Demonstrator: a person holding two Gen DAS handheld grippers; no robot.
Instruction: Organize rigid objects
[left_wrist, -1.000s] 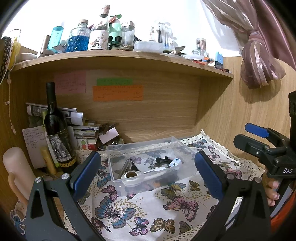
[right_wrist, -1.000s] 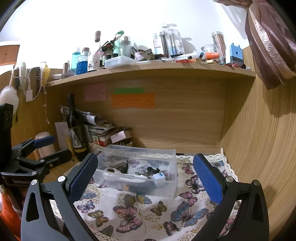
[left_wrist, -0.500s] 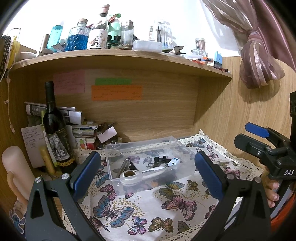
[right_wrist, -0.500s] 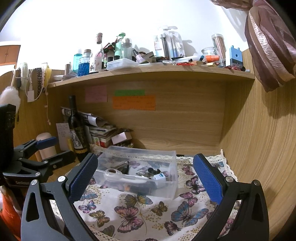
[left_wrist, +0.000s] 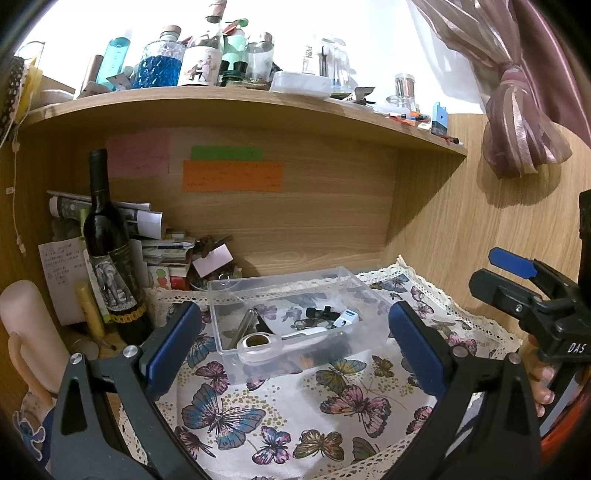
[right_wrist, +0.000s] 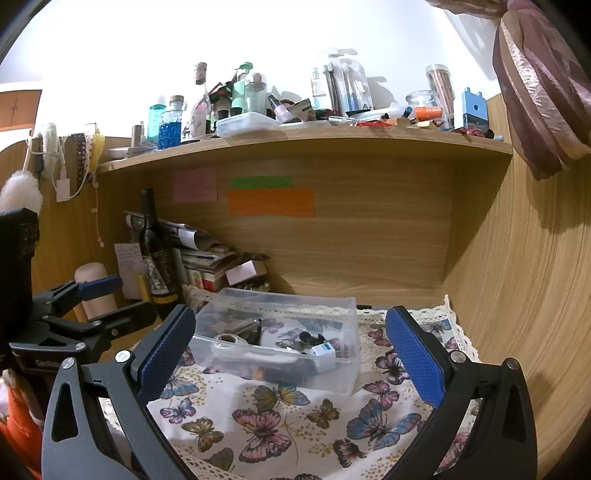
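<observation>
a: where is the clear plastic box (left_wrist: 295, 317) now?

b: it stands on the butterfly cloth (left_wrist: 258, 413) that covers the bench, in the middle, near the back wall of the wooden alcove. both cameras see it between their blue pads.

a: and what lies inside it?

b: a white magnifying glass (left_wrist: 266, 341) at the near side, a small white charger with blue face (left_wrist: 346, 318) to the right of it, a silver metal stick (left_wrist: 243, 326) on the left, and some small dark parts that i cannot name.

a: tell me about the left hand-held gripper (left_wrist: 295, 350).

b: its two fingers are wide apart and nothing is between them. it hovers in front of the box, not touching it. in the right wrist view it shows at the left edge (right_wrist: 99, 301), also spread.

a: and the right hand-held gripper (right_wrist: 290, 358)?

b: the same, fingers wide apart, holding nothing, a little before the box. from the left camera it is seen at the right edge (left_wrist: 517, 284), with the person's fingers (left_wrist: 543, 384) under it.

a: what is around?

b: a dark wine bottle (left_wrist: 107, 254) stands left of the box, beside a heap of papers (left_wrist: 159, 243). a pink, a green and an orange note (left_wrist: 232, 176) stick on the back wall. the shelf (left_wrist: 258, 101) above carries many bottles and jars.
</observation>
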